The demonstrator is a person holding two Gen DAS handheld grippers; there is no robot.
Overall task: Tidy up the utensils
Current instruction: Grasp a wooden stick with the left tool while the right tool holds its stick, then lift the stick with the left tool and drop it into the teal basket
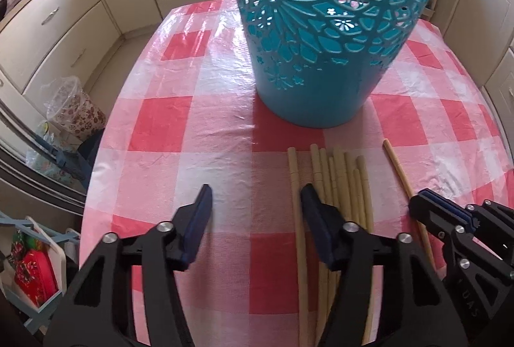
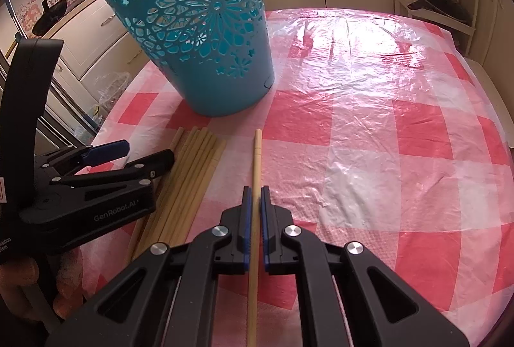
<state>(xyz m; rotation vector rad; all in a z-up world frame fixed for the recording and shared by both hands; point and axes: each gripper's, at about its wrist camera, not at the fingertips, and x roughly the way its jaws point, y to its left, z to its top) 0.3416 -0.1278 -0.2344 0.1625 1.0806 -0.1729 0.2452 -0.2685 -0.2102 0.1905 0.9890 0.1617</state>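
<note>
Teal cut-out plastic basket [image 2: 199,35] stands on a red-and-white checked tablecloth [image 2: 369,128]. Just in front of the basket lies a bundle of pale wooden chopsticks [image 1: 340,183]. The left gripper [image 1: 255,202] hangs half-open with the leftmost chopstick between its fingers, untouched. The right gripper [image 2: 256,199] pinches a single chopstick [image 2: 257,154] mid-length. Chopsticks look light, stiff and smooth, so a mid-length hold suits them.

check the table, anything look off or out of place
One chopstick lies apart from the bundle of chopsticks, clamped in the right gripper. The teal holder stands upright. The plastic table cover is wrinkled. Nothing spilled or broken.
</note>
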